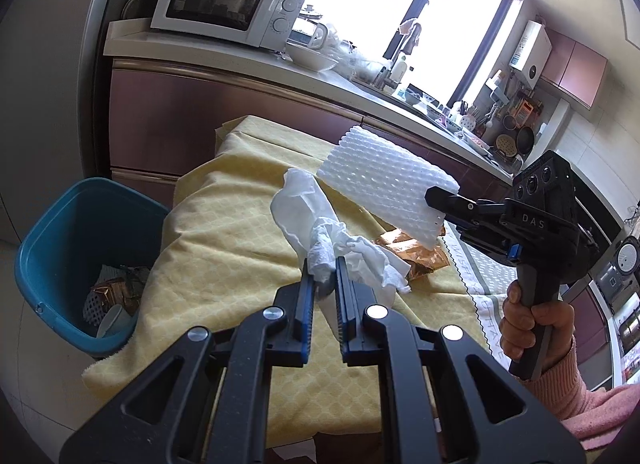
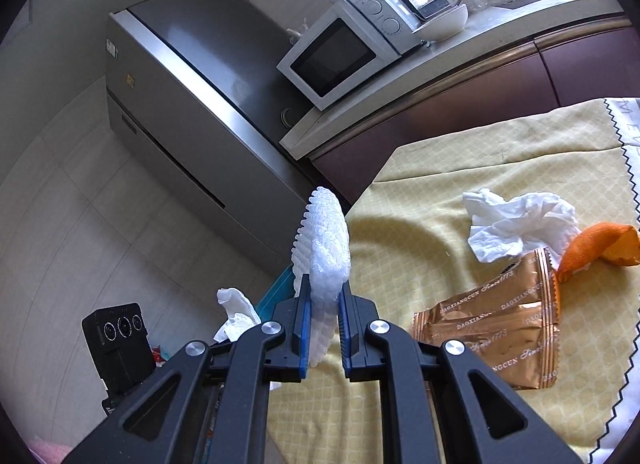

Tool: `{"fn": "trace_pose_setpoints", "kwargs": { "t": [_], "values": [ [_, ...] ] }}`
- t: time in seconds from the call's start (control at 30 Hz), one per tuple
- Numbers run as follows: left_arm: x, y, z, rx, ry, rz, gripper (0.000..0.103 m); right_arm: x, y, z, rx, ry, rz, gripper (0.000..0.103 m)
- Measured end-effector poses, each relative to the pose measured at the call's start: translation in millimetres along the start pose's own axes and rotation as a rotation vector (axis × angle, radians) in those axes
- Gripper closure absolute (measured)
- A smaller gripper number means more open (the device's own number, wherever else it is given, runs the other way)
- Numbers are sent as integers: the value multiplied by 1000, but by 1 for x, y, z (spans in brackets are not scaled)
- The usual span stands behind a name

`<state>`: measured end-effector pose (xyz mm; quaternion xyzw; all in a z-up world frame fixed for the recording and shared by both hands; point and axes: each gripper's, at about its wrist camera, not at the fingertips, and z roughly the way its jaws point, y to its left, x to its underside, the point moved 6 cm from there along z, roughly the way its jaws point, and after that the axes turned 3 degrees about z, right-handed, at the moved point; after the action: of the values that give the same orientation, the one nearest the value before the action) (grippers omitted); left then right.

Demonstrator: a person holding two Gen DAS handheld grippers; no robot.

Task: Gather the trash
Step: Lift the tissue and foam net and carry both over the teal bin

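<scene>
Left gripper (image 1: 322, 270) clamped on crumpled tissue (image 1: 320, 224); right gripper (image 2: 323, 296) on foam netting (image 2: 326, 248)

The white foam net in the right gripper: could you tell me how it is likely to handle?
The foam net probably weighs little and holds its shape: it sticks out unsupported from the right gripper. It looks squashy, since it narrows between the pads.

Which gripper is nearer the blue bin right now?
Left. The left gripper, shut on a tissue, is over the cloth edge beside the blue bin; the right gripper, holding foam netting, is farther across the table.
</scene>
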<state>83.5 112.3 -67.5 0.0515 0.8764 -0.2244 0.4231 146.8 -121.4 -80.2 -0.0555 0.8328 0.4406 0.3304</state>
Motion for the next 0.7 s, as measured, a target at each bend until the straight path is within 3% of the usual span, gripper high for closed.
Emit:
{"fn": "trace_pose_setpoints", "kwargs": {
  "t": [0.7],
  "values": [
    [-3,59,-48,-113,-61,-88,93,12,45,53,-68,107,-82,92]
  ]
}}
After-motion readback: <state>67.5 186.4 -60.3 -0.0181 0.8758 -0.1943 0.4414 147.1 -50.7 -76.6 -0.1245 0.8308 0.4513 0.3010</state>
